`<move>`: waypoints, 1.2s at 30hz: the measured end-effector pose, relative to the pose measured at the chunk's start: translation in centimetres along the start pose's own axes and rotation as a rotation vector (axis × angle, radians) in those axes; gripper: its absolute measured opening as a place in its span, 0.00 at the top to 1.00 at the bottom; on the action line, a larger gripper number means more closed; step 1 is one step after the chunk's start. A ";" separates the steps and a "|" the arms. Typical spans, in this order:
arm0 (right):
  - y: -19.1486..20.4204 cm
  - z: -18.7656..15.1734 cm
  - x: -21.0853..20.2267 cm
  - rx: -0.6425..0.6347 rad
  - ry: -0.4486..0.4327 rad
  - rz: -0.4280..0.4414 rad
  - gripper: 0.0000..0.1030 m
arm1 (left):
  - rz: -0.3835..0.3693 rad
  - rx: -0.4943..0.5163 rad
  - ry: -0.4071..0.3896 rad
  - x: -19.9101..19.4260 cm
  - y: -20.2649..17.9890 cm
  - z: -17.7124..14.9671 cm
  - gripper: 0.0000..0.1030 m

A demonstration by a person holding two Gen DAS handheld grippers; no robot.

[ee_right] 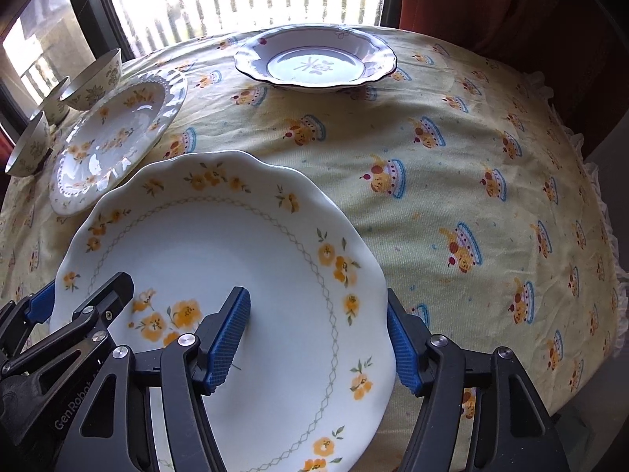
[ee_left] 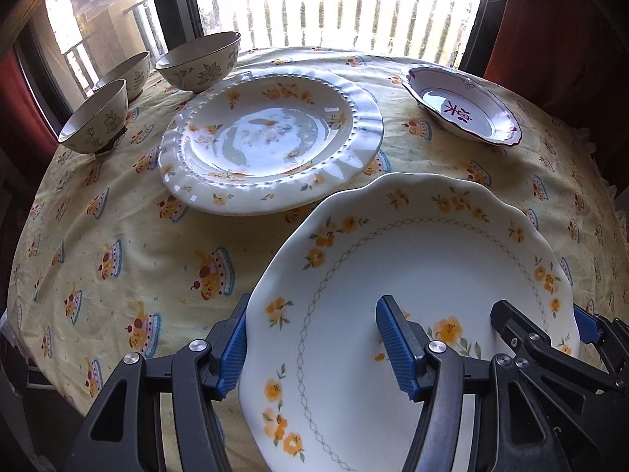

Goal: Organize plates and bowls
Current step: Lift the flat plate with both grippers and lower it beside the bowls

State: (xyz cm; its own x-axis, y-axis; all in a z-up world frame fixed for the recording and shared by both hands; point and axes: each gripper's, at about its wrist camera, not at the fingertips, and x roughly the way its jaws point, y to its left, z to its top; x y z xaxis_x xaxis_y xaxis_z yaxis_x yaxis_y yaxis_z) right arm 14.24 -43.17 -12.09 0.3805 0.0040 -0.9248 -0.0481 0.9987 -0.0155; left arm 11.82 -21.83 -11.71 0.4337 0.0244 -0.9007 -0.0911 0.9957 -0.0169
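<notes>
A white scalloped plate with orange flowers (ee_left: 424, 259) (ee_right: 220, 244) sits at the near edge of the table. My left gripper (ee_left: 314, 348) is open, straddling its left rim, one finger outside and one over the plate. My right gripper (ee_right: 320, 342) is open, straddling its right rim the same way. Each gripper shows in the other's view: the right one (ee_left: 550, 338), the left one (ee_right: 74, 314). A beaded floral plate (ee_left: 271, 137) (ee_right: 118, 133) lies behind. A red-trimmed dish (ee_left: 464, 106) (ee_right: 314, 61) sits far right. Three leaf-patterned bowls (ee_left: 198, 61) (ee_right: 92, 80) stand far left.
The round table wears a yellow cloth printed with cupcakes (ee_left: 157, 244) (ee_right: 471, 181), with a frilled edge on the right. A bright window with railings (ee_left: 334, 4) is behind the table. Red curtains (ee_left: 550, 31) hang to the right.
</notes>
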 end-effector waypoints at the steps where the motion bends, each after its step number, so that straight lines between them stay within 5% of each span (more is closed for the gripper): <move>1: 0.5 0.0 -0.2 -0.004 -0.001 0.000 0.32 | -0.002 -0.006 -0.005 -0.3 0.5 0.1 0.39; 20: 15.0 1.5 -4.8 -0.027 -0.045 -0.037 0.32 | -0.044 -0.035 -0.051 -3.0 14.9 2.4 0.39; 36: 27.1 2.6 -2.9 -0.095 -0.009 -0.008 0.32 | -0.015 -0.066 -0.033 -1.6 26.2 3.5 0.39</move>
State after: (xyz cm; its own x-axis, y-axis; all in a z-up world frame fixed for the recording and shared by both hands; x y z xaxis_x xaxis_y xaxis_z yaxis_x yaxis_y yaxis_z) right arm 14.24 -15.96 -8.84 0.3895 -0.0030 -0.9210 -0.1320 0.9895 -0.0590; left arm 11.83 4.52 -9.18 0.4643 0.0130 -0.8856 -0.1427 0.9879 -0.0603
